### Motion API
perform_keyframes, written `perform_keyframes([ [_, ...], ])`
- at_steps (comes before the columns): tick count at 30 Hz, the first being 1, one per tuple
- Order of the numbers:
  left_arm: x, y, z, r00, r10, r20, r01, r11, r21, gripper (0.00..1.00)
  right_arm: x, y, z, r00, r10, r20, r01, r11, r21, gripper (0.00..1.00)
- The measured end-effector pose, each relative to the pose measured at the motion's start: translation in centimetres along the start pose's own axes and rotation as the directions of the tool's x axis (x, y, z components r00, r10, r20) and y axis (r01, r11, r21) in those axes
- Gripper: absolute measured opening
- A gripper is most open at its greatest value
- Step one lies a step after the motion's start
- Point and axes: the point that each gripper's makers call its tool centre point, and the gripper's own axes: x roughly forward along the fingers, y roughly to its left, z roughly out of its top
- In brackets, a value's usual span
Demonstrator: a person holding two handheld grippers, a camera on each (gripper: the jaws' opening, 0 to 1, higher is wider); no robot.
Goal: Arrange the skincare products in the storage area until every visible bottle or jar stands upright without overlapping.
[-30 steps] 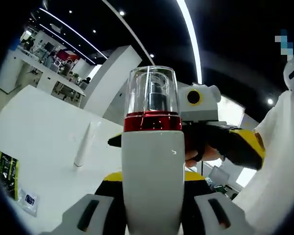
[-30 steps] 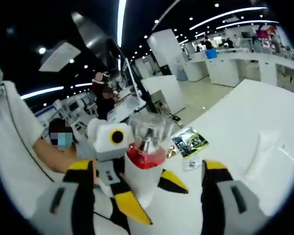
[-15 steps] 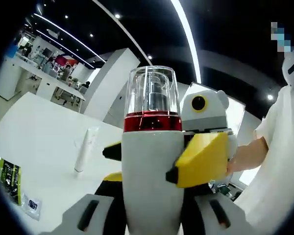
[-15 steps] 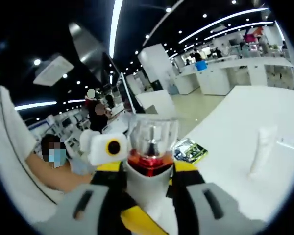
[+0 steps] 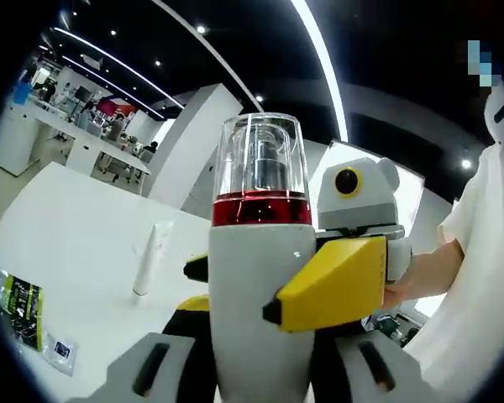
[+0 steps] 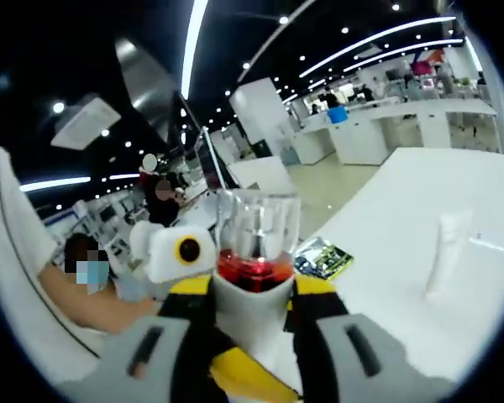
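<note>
Both sets of fingers are closed in on the same thing. The left gripper (image 5: 260,378) has its grey fingers (image 5: 151,369) pressed to either side of a tall white pump bottle with a red metallic collar and a clear plastic cap (image 5: 260,252), and the bottle rises straight up out of them. From the other side, the right gripper (image 6: 252,369) comes in with its fingers (image 6: 147,361) flanking the bottle's white shoulder, nearly shut around it; in the left gripper view its yellow-and-black tip (image 5: 332,281) lies against the bottle's body. So the bottle is clamped from two directions, held up off the white counter (image 5: 76,252).

This looks like a two-handed handover or re-grip, mid-air, before the bottle gets set down. Its long axis runs along the left gripper's fingers, cap end pointing away from them, base hidden down between the fingers.

Next, I reckon one gripper has to let go while the other keeps it firm, then the bottle goes base-first onto a bare stretch of counter.

Out beyond, a slim white squeeze tube (image 5: 149,256) stands upright on the counter, well apart from the bottle. A flat green-and-black printed packet (image 5: 18,302) lies near the counter's edge, with a small clear sachet (image 5: 57,348) just beside it.
</note>
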Motion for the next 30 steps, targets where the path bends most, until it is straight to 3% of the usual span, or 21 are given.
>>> perform_keyframes([
  [4, -0.2, 0.0, -0.2, 1.0, 0.006, 0.0, -0.006, 1.0, -0.004, 0.37, 0.1, 0.1, -0.2, 1.0, -0.003, 0.0, 0.003, 0.999, 0.032, 0.32],
  [10, -0.5, -0.2, -0.8, 1.0, 0.015, -0.013, -0.014, 1.0, 0.012, 0.38, 0.5, 1.2, -0.9, 1.0, 0.005, -0.03, -0.008, 0.997, -0.075, 0.31],
  [17, -0.9, 0.0, -2.1, 0.998, 0.042, -0.041, -0.041, 0.999, 0.021, 0.38, 0.7, 1.5, -2.0, 0.997, 0.027, -0.069, -0.032, 0.996, -0.083, 0.31],
  [30, -1.7, -0.2, -2.8, 0.997, 0.07, -0.017, -0.07, 0.997, 0.038, 0.39, 0.8, 2.8, -3.3, 0.993, 0.049, -0.104, -0.065, 0.985, -0.161, 0.3],
])
